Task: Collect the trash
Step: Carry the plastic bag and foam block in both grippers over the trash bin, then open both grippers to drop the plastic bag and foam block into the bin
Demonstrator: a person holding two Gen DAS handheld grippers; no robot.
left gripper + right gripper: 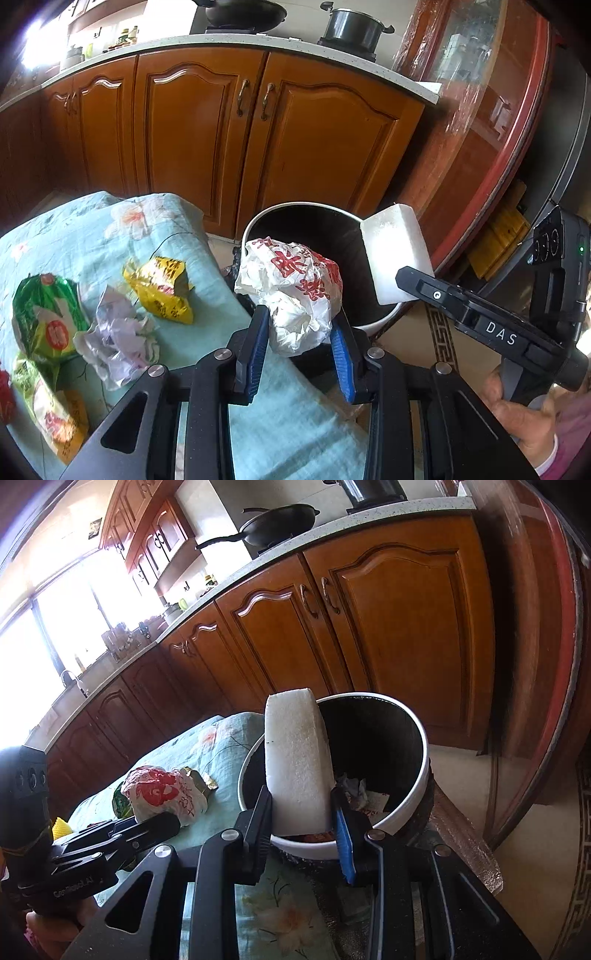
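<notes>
Floral cloth (177,229) bears wrappers (159,291), crumpled paper (118,339).

left gripper (300,334): black frame, blue ribbed pads, silver screws | right gripper (301,818): same build (white "DAS" lettering on side) | sleeve (569,439): pink cuff

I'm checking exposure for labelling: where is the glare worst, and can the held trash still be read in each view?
Right wrist view: the window is blown out white at left, yet the foam block in the right gripper stays sharp. Left wrist view: only a small glare patch at top left; the crumpled bag in the left gripper is crisp, and the cabinets bow from fisheye.
</notes>
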